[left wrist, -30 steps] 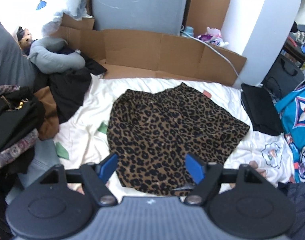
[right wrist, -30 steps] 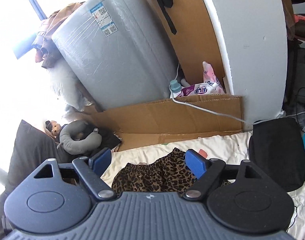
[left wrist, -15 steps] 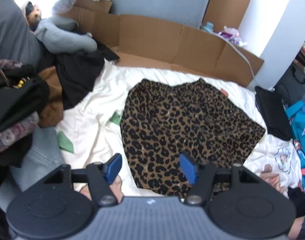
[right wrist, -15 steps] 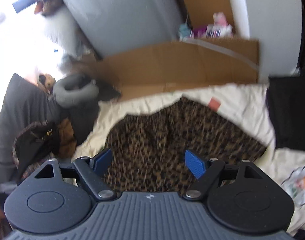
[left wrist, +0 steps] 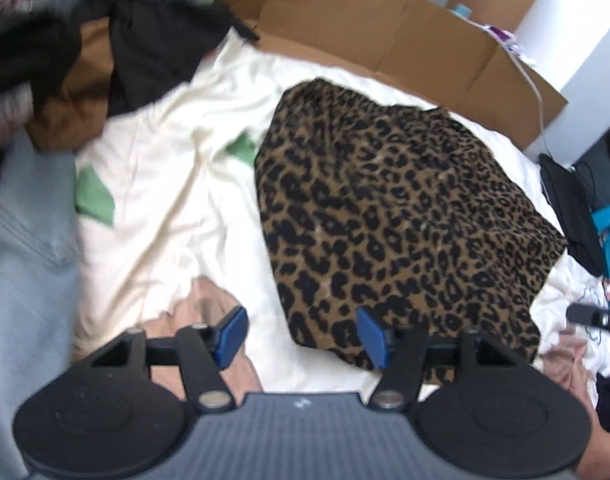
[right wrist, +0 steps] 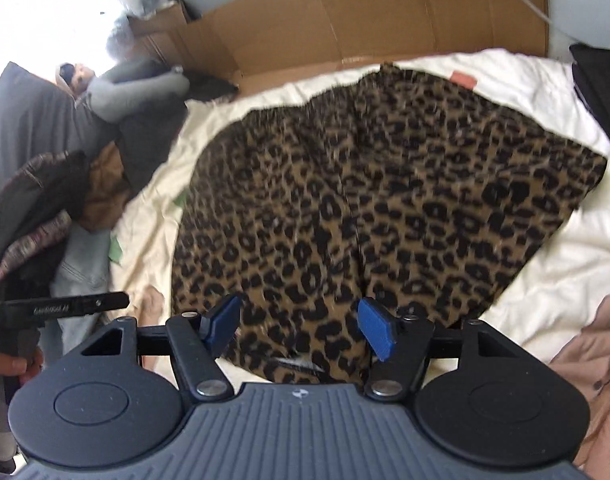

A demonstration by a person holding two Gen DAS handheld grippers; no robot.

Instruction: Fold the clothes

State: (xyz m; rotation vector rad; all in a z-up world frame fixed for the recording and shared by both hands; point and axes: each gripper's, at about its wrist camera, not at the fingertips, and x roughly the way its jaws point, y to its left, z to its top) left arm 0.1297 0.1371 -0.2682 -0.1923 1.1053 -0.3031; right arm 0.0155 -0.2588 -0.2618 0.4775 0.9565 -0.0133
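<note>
Two grippers are in my hands, both pointed steeply down at the bed. My left gripper [left wrist: 301, 338] has its blue pads apart and closing, with nothing pinched: its left pad sits over bare cream sheet [left wrist: 177, 184] and its right pad over the near left corner of the leopard-print shorts [left wrist: 389, 216]. My right gripper [right wrist: 301, 330] is also part open and closing, its pads over the near hem of the shorts [right wrist: 365, 200], not pressing the cloth as far as I can tell. The shorts lie spread flat on the sheet, waistband toward the brown cardboard [right wrist: 369, 16] at the far edge. A pile of dark clothes [left wrist: 117, 40] sits to the left, with pale blue fabric [left wrist: 25, 260] beside it. Pink cloth [right wrist: 593, 368] lies at the near right.
</note>
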